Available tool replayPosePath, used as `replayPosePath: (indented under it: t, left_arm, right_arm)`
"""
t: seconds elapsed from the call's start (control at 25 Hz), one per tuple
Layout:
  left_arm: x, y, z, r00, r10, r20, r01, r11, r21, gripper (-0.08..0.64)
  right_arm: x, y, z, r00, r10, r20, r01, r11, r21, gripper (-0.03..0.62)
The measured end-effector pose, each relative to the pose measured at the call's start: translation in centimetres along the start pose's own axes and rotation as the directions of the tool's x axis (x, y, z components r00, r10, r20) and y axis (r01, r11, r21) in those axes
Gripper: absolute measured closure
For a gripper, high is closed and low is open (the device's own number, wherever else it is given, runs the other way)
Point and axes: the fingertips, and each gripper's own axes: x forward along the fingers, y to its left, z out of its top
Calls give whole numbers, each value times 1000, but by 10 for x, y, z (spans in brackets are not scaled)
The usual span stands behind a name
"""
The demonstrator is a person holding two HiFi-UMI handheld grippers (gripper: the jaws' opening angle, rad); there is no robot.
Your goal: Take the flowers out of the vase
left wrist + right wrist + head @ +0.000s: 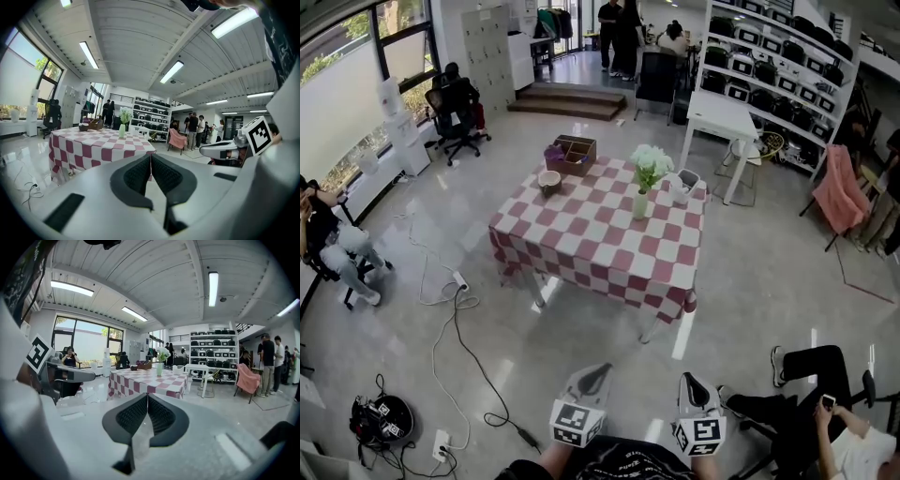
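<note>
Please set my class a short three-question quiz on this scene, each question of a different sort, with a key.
1. True or false: the flowers stand in the vase on the checked table.
2. On the left gripper, the jaws are: A) wide open; B) shut with nothing between them; C) shut on a stem.
3. Short answer: does the right gripper touch the vase?

Key: 1 true; 2 B; 3 no, it is well short of the table.
</note>
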Motion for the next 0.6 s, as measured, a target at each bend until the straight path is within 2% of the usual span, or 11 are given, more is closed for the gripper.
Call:
replayPosePath:
  t: [0.6]
  left_arm:
    - [43,73,34,997,-82,6,81,996,42,546]
  right_arm:
    - [78,22,17,998,-59,0,59,997,53,584]
